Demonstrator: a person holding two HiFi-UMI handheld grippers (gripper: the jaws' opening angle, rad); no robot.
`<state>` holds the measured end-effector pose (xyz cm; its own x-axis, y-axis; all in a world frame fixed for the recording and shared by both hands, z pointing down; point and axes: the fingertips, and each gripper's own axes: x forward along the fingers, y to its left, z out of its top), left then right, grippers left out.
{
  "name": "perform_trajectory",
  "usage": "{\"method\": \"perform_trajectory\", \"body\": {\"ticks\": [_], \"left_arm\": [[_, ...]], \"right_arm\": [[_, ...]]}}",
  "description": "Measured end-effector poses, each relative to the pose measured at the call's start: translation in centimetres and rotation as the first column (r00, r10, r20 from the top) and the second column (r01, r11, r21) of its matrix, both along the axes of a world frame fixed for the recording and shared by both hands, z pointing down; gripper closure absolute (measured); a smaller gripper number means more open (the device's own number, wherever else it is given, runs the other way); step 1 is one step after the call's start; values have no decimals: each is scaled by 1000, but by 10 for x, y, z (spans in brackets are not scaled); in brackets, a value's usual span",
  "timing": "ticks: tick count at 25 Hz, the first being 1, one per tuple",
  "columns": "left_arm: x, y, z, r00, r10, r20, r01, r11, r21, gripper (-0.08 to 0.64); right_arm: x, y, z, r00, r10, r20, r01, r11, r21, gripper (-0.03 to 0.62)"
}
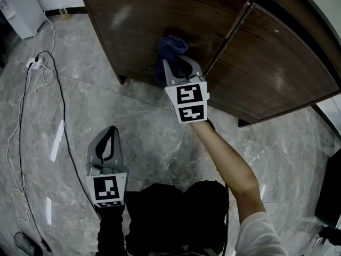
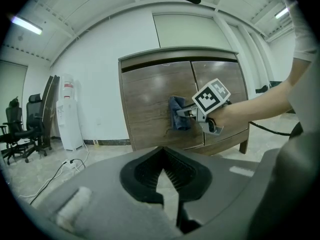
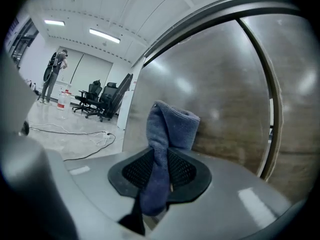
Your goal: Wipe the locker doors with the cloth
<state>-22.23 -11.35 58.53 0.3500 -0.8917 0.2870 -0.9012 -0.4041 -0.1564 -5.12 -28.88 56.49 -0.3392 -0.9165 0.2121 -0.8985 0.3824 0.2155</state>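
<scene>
A brown wooden locker with two doors stands ahead. My right gripper [image 1: 177,68] is shut on a blue cloth [image 1: 170,49] and holds it against the left door [image 1: 144,20], near the seam with the right door [image 1: 277,63]. In the right gripper view the cloth [image 3: 167,129] runs up between the jaws of the right gripper [image 3: 160,156] and folds against the door [image 3: 225,84]. The left gripper view shows that cloth [image 2: 179,114] and the right gripper [image 2: 189,113] on the left door [image 2: 147,104]. My left gripper [image 1: 109,137] hangs low over the floor, away from the locker, its jaws [image 2: 162,176] together and empty.
White and black cables [image 1: 32,116] and a power strip [image 1: 33,63] lie on the marble floor to the left. A white appliance [image 1: 18,7] stands at the far left, with office chairs [image 2: 22,129] beyond it. A dark object [image 1: 330,191] sits at the right edge.
</scene>
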Motion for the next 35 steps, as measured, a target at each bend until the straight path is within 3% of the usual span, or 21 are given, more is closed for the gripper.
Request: {"method": "perform_trajectory", "body": {"ticks": [10, 19, 29, 35], "left_arm": [[-4, -4, -13, 1000, -12, -5, 12, 1000, 13, 558], [-12, -4, -18, 1000, -22, -8, 23, 999, 29, 558], [-17, -2, -12, 1000, -29, -11, 29, 999, 19, 558], [-20, -4, -8, 999, -36, -9, 37, 999, 16, 558]], "right_arm": [[-11, -12, -123, 999, -23, 30, 20, 994, 112, 509], [-20, -17, -184, 999, -40, 37, 31, 979, 200, 509], [-30, -21, -194, 999, -37, 7, 34, 965, 259, 509], [-35, -23, -156, 999, -39, 14, 35, 977, 212, 509]]}}
